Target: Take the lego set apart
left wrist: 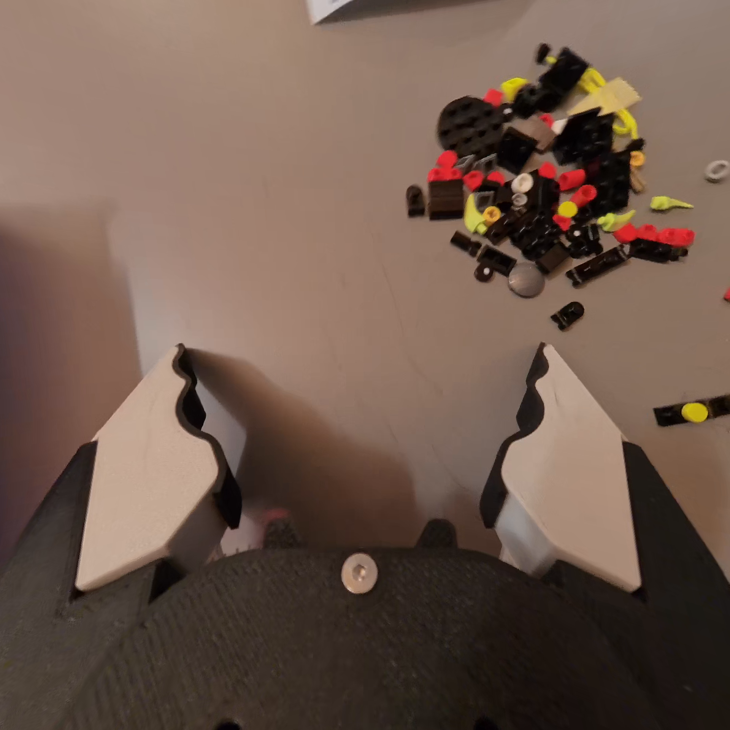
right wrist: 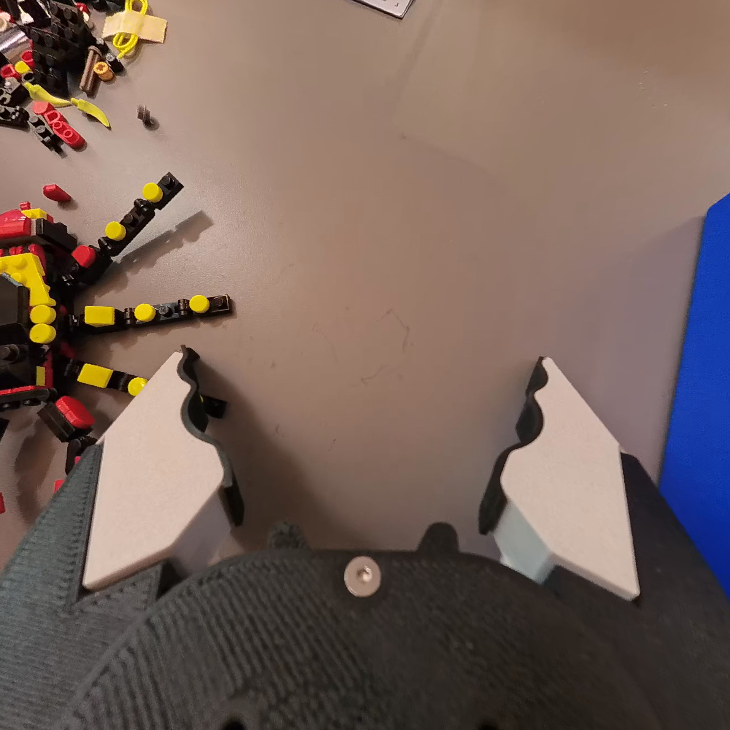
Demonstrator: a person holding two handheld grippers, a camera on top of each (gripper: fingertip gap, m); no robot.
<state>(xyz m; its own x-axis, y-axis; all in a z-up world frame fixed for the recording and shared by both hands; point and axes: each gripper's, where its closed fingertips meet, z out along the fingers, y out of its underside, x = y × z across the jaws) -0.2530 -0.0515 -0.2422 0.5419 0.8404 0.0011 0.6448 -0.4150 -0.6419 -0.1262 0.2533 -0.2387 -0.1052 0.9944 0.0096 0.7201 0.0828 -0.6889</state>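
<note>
Clearly I'm partway through: a heap of loose pieces (left wrist: 553, 177) lies on the tabletop (left wrist: 296, 197), black, red and lime bits already pulled free, while the spider model (right wrist: 35, 328) is mostly built at the left edge of the right wrist view. I judge its body and at least 3 jointed black legs with yellow studs, such as the middle leg (right wrist: 158, 312), are all left to strip. My left gripper (left wrist: 361, 347) has its jaws wide apart over bare tabletop, holding nothing, with the heap ahead and to its right. My right gripper (right wrist: 361, 355) is equally spread and empty, its left finger just beside the model and covering part of a lower leg. The model's far side is cut off by the frame, so I cannot count its remaining legs. A blue sheet (right wrist: 699, 355) and a paper's corner (left wrist: 335, 10) are only partly visible, and the heap is blurred.
</note>
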